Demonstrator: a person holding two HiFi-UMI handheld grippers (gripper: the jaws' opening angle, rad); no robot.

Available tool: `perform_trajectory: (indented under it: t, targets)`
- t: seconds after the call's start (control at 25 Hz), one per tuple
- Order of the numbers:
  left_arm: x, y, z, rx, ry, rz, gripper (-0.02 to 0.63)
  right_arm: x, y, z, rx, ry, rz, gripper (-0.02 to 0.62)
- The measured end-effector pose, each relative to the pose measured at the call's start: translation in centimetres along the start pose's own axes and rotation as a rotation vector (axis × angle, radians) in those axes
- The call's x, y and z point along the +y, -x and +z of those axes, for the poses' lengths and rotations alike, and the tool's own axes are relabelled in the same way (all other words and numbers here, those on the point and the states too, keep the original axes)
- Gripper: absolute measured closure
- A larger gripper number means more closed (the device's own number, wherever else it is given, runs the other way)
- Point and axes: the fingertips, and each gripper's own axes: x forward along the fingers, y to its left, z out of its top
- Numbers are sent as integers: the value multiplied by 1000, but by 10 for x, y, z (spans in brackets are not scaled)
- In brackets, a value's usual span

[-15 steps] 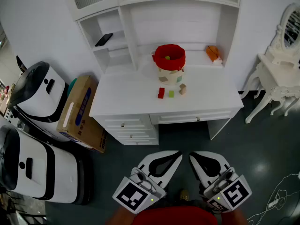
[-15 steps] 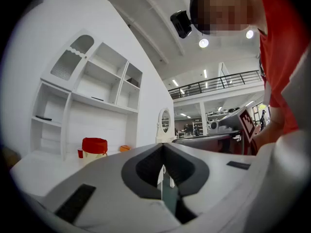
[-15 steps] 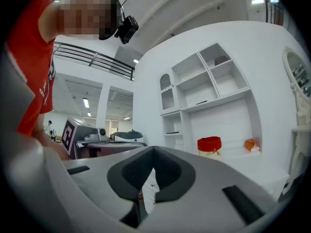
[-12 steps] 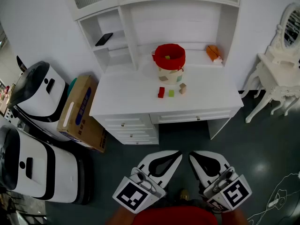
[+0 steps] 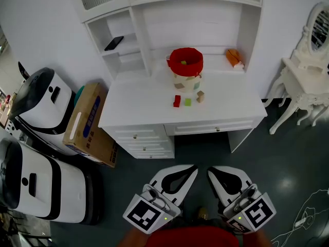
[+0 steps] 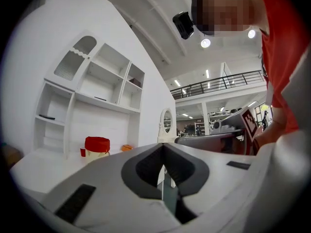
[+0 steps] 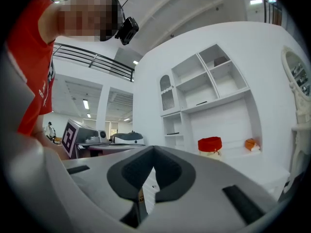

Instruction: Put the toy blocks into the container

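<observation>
- Risk: the left gripper (image 5: 191, 170) and right gripper (image 5: 212, 173) are both closed and empty; if they arrive unopened they would likely knock the toy blocks (image 5: 187, 102) off the desk (image 5: 139, 109).
- Pose: lower centre, side by side, level, well apart from the desk.
- Blocks: frame centre, just below the red-rimmed container (image 5: 186, 68).

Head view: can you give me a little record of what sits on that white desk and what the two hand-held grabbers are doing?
Surface: white desk
Container: red-rimmed bin, upright towards the back of the desk
Loose blocks: red block, green block, tan block, in a rough row in front of the bin
Left gripper: jaws shut, nothing held, well short of the desk
Right gripper: jaws shut, nothing held, beside the left one
Task status: three blocks not yet in the bin
</observation>
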Motion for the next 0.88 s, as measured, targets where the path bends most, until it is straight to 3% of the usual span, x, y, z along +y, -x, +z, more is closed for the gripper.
perform_trajectory:
  t: [0.32,0.88]
  targets:
    - [17,6,1,-9,6,31,591,0,-12,-1,2,-11,-15,580]
    - [71,27,4,-34,0,-3,592,18,-67,0,13,21,-64,579]
